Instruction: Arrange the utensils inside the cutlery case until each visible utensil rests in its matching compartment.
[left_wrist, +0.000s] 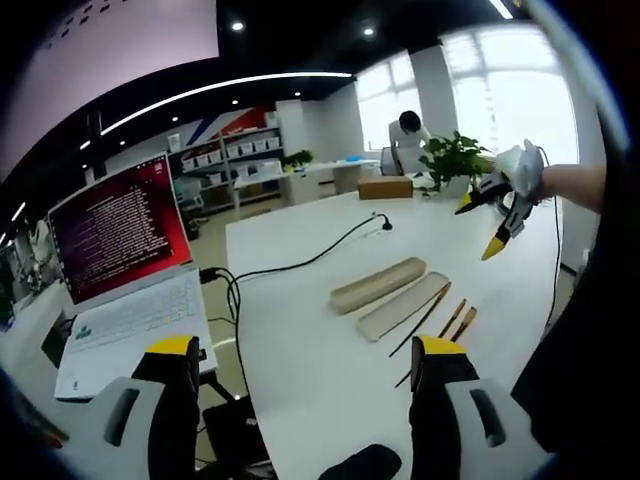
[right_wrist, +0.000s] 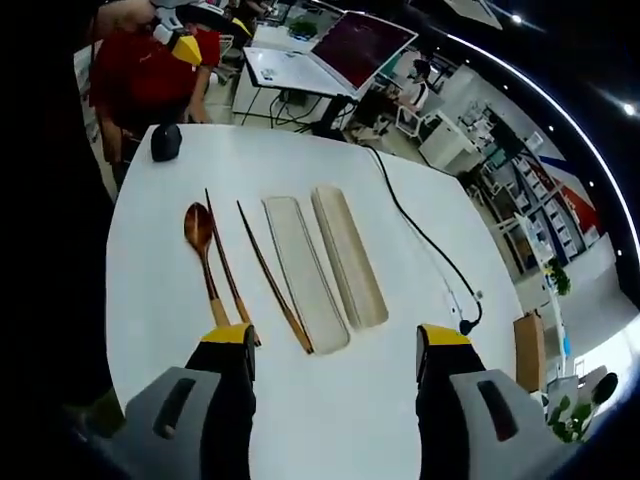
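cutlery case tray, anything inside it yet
Nothing: the open cutlery case tray looks bare inside. The spoon and two chopsticks lie beside it on the table. The lid faces up, so whatever is beneath it is hidden.

We see glossy wooden spoon (right_wrist: 199, 233), dark wooden chopsticks (right_wrist: 270, 275), matt beige plastic-looking case halves (right_wrist: 347, 254), smooth white table (right_wrist: 400, 400).

This is an open-plan office. A long white counter (left_wrist: 300, 380) carries an open white laptop with a red screen (left_wrist: 125, 270) at its left edge and a black cable (left_wrist: 300, 262) trailing across it. Behind stand white shelving units with storage boxes (left_wrist: 225, 165), further white desks (right_wrist: 290, 70), a green potted plant (left_wrist: 455, 160) by the tall bright windows (left_wrist: 510, 90), and strip lights along a dark ceiling (left_wrist: 225, 88)
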